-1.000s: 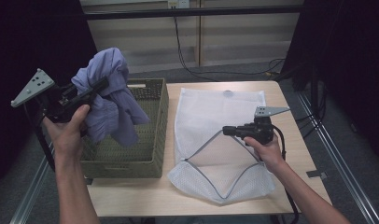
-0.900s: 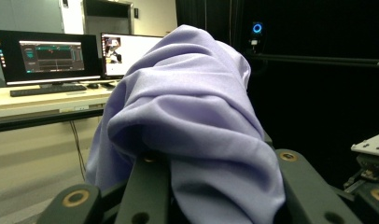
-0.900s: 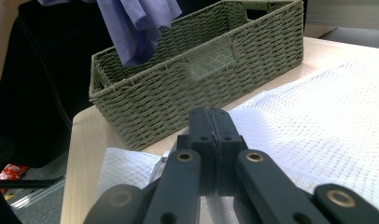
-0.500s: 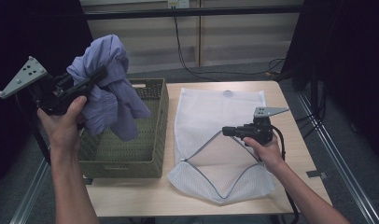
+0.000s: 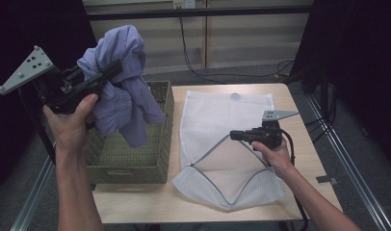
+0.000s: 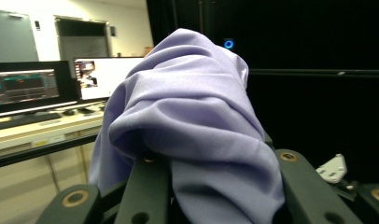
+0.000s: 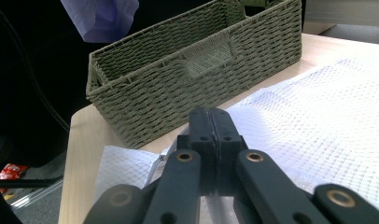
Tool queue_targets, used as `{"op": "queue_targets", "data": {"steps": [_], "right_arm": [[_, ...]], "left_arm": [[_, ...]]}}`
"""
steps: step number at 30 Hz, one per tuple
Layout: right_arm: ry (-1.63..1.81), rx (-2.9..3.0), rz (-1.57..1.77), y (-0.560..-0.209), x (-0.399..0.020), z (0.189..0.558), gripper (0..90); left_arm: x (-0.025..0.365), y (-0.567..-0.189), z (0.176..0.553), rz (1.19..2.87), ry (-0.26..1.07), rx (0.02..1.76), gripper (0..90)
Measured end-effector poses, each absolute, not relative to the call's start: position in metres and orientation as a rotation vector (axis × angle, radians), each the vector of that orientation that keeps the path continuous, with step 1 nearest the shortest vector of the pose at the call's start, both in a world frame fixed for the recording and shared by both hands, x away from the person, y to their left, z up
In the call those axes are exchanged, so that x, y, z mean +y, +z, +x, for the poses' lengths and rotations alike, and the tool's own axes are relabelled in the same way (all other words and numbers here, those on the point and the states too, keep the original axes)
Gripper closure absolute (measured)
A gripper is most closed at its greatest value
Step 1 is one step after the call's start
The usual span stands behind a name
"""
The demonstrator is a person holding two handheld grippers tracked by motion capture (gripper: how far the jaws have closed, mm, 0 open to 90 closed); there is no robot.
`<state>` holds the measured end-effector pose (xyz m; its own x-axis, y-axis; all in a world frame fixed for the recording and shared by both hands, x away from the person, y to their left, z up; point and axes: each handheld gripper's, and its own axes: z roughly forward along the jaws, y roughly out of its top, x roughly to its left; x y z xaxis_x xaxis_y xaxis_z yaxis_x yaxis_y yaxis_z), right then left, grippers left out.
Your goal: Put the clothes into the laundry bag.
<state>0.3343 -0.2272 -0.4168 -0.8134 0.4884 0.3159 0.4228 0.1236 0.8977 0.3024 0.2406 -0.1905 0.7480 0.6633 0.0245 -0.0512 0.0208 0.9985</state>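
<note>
Left tool (image 5: 99, 79) clamped on the purple shirt (image 5: 121, 86), seen from the high view held up above the basket (image 5: 131, 163) so the hanging cloth clears the rim before it goes anywhere. Right tool (image 5: 236, 135) sits low over the mesh laundry bag (image 5: 227, 120) on the table (image 5: 136, 202), jaws together at the zipper edge; my read is it's pinching that edge to keep the mouth lifted and open for the shirt. Bag lies flat to the right of the basket, opening toward the person, so the path from basket to bag is short

Left tool view: shirt (image 6: 187, 126) bunched between the jaws and draped over them, grip is on a thick fold, which should stop it slipping while it's carried. Monitors (image 6: 33, 86) on a desk in the background

Right tool view: jaws pressed shut, tips meeting over the white mesh (image 7: 327, 130); whether the zipper pull itself is caught I can't tell, the jaws hide it. Basket (image 7: 178, 79) just behind, corner of the shirt (image 7: 101, 18) hanging above its far end. Next move likely needs the shirt lowered into the bag mouth without dragging the mesh
</note>
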Motion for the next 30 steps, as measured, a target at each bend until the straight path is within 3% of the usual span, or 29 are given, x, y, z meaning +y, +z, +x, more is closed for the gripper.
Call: {"op": "queue_targets", "data": {"steps": [30], "right_arm": [[1.816,2.324,0.93,-0.418,-0.226,0.335,90.0]], "left_arm": [[0.159,-0.179,0.29,1.531,0.51,0.398,69.4]]}}
